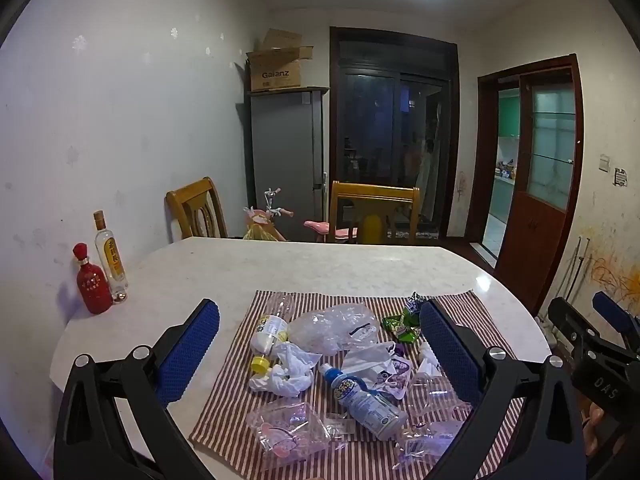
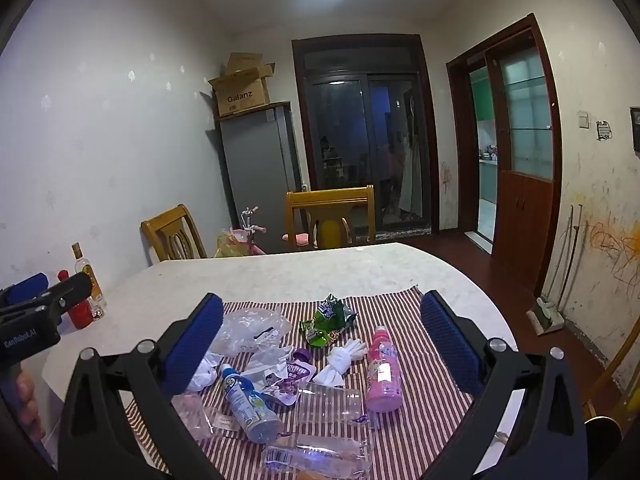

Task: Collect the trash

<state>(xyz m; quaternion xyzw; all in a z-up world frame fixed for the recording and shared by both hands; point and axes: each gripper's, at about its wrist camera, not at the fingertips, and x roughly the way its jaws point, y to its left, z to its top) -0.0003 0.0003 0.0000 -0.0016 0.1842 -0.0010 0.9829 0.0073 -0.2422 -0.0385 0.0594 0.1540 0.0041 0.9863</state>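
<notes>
Left wrist view first: we hold the left gripper (image 1: pixel 320 336) above the near edge of the table (image 1: pixel 280 264), its blue-padded jaws spread wide apart with nothing between them, tipped a little downward toward the striped cloth (image 1: pixel 460 300) where the trash lies. On that cloth we see a crumpled clear plastic bag (image 1: pixel 332 326), a small white bottle (image 1: pixel 269 332) lying just left of it, a yellow cap (image 1: pixel 259 364) beside a wad of white tissue (image 1: pixel 289 376), a blue-capped drink bottle (image 1: pixel 366 402) on its side near the middle, a purple pouch (image 1: pixel 394 372) touching it, a green snack wrapper (image 1: pixel 400 322) farther back, and clear wrappers (image 1: pixel 286 428) at the near edge. A red bottle (image 1: pixel 92 282) and a tall clear bottle (image 1: pixel 110 258) stand together at the table's left side against the wall, well apart from the cloth. In the right wrist view our right gripper (image 2: pixel 322 336) is likewise wide open and empty, hovering over the same cloth; here we also see a pink bottle (image 2: pixel 383 372) lying on the right part of the cloth, a knotted white tissue (image 2: pixel 343 358) just left of it, and a clear plastic cup (image 2: pixel 330 402) on its side in front. Two wooden chairs (image 2: pixel 330 216) stand beyond the table, and a grey refrigerator (image 2: pixel 256 172) with a cardboard box (image 2: pixel 240 90) on top fills the far corner.
</notes>
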